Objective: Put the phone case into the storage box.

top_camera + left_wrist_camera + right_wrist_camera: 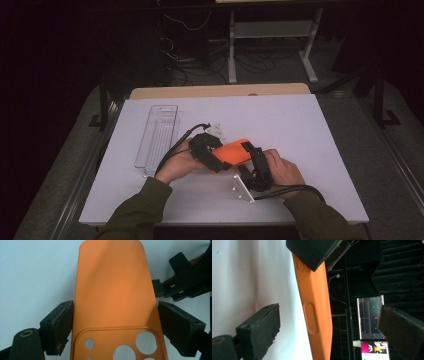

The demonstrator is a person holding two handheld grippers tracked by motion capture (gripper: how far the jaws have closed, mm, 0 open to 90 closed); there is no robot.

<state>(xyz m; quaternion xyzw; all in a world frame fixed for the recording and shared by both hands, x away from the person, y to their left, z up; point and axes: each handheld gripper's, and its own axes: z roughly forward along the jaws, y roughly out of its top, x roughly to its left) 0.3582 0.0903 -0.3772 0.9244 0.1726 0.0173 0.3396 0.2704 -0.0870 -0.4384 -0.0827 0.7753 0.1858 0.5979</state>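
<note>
Orange phone case [234, 151] sits above the middle of the white table [300, 130], between the two hands, near the front edge.

Left gripper [216, 159]: jaws clamped on the case's two long edges at the camera-cutout end. In the left gripper view both pads press the case [112, 290] from either side, its back toward the camera; the cutouts are cut off at the bottom of the frame, so the lower end can't be made out. From above, the left hand [177, 165] and the gripper body cover that end of the case.

Right gripper [252, 152]: jaws stand wide apart, nothing gripped. In the right gripper view the case [314, 307] runs edge-on between them with its side buttons showing, touching neither pad. One of the left gripper's jaws hides its top, and its lower end runs out of frame. From above, the right hand [285, 172] hides much of this gripper.

Clear plastic tray [157, 137] lies on the table's left side, well apart from the case; whether anything lies in it can't be made out. Room beyond the far edge is dark, detail lost.
</note>
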